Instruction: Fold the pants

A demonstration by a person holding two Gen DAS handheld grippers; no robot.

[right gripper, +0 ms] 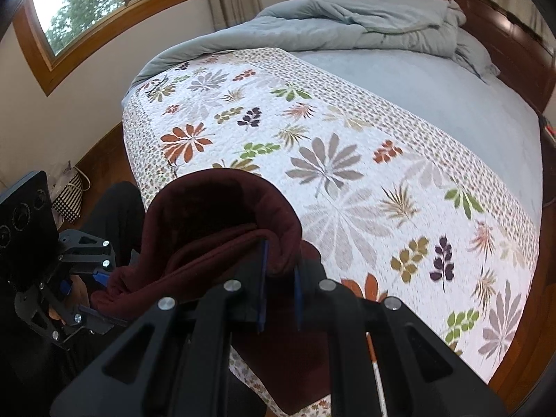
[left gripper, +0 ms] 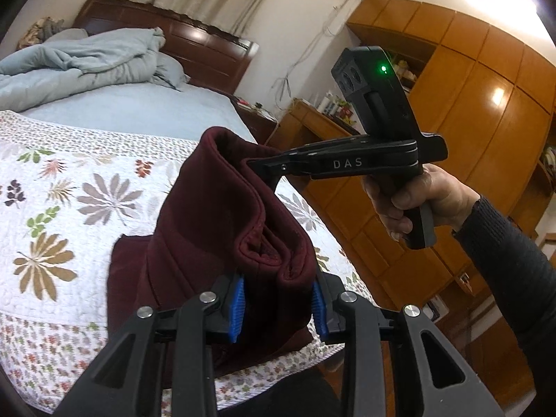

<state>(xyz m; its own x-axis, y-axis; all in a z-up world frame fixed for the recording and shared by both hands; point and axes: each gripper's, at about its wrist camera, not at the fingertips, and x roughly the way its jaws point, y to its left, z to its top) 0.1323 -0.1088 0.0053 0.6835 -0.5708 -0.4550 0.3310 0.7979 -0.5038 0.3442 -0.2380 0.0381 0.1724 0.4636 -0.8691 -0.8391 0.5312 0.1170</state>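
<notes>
Pants [left gripper: 222, 215], soft maroon fleece, thickly bunched

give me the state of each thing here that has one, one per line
dark red fleece pants: partly folded, one end lifted off the bed, the rest lying on the quilt
left gripper: jaws shut on the pants
right gripper: jaws shut on the pants' edge
white leaf-patterned quilt: spread flat
pale blue duvet: rumpled in a heap

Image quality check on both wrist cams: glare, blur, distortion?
Left wrist view: glare spots on the glossy orange wooden wardrobe, fisheye bending its panels, dark vignette in the corners. Right wrist view: bright blown-out window, slight blur on the white floral quilt, the folded maroon fleece pants dim inside.
</notes>
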